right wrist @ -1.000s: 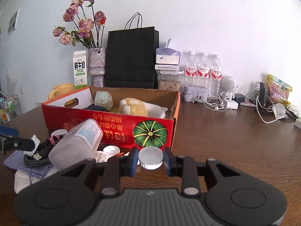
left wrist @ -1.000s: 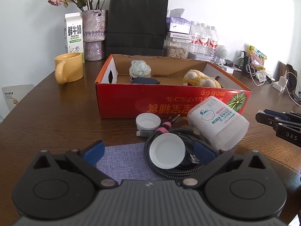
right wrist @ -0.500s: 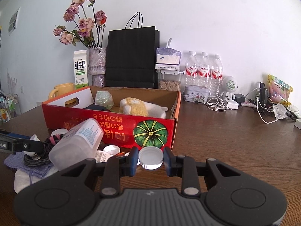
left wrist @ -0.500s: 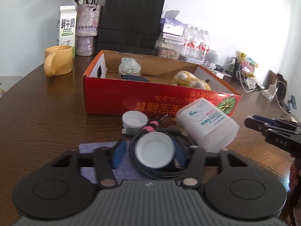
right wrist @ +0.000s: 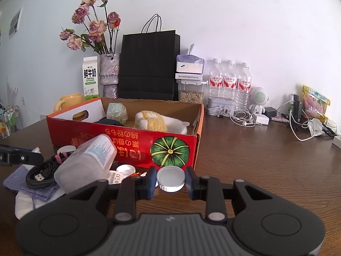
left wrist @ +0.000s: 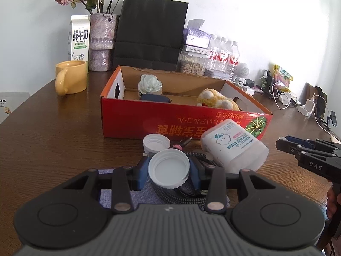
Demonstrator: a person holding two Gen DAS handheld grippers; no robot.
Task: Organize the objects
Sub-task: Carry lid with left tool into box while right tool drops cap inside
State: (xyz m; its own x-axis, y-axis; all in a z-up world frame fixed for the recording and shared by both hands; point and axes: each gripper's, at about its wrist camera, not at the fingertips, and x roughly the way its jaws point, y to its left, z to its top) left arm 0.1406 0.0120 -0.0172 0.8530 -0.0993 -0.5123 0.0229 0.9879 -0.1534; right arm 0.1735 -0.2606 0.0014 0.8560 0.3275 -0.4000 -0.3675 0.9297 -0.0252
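Grippers are each clenching a lid: left gripper [left wrist: 168,171] a wide white ribbed plastic lid [left wrist: 168,168], right gripper [right wrist: 170,180] a smaller white round cap [right wrist: 170,178]; both need lifting level over the far red cardboard box [left wrist: 183,121] rim

Back edge of wooden table [right wrist: 266,160], along wall: milk carton [right wrist: 90,78], vase of dried roses [right wrist: 109,74], black paper bag [right wrist: 149,64], seed jar [right wrist: 190,92], three water bottles [right wrist: 230,79] — all upright. Yellow mug [left wrist: 71,80] left. Cables and chargers [right wrist: 298,119] right — tangled.
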